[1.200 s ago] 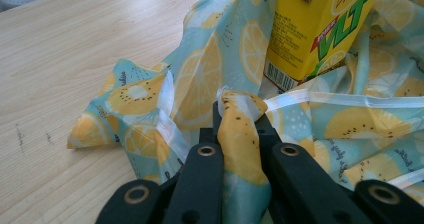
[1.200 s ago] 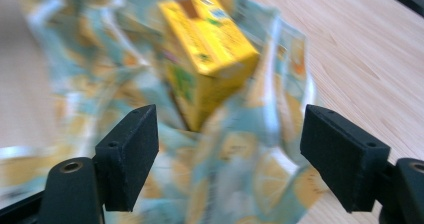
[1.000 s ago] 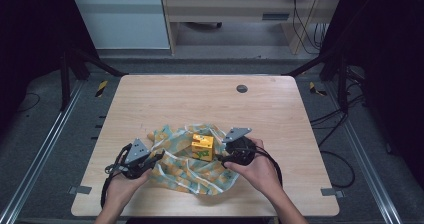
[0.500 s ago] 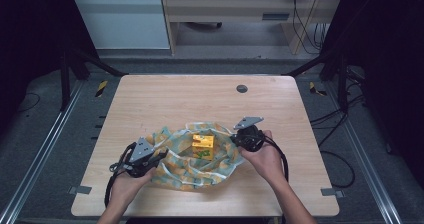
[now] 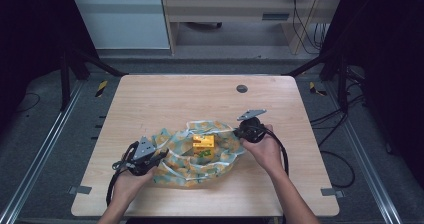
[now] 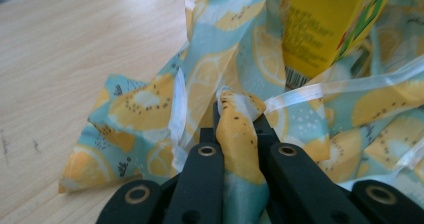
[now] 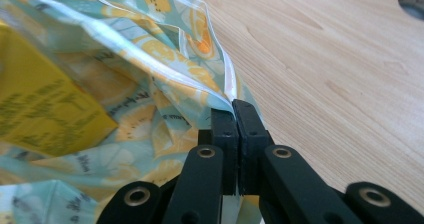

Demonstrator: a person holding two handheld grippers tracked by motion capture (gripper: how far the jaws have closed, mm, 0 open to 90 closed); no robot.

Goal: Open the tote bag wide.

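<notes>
A lemon-print bag (image 5: 200,156) of thin soft film lies spread near the front middle of the wooden table (image 5: 190,99), with a small yellow carton (image 5: 203,143) standing inside its open mouth; the left claw (image 5: 157,156) is clamped on a bunched fold at the bag's left side, the jaws held slightly apart by the wad of material between them; the right claw (image 5: 239,132) pinches the clear-banded rim at the bag's right side, jaws pressed almost flat together on the single thin layer. The film looks light, limp and rather slick, so it would likely crumple and slide rather than hold any shape; the doubled rim strip (image 7: 150,59) seems the firmest place to grip, since it is thicker than the printed body. The carton appears stiff and light, and could tip if the bag is tugged unevenly; a dark round hole (image 5: 242,88) sits well apart, toward the table's far edge.
</notes>
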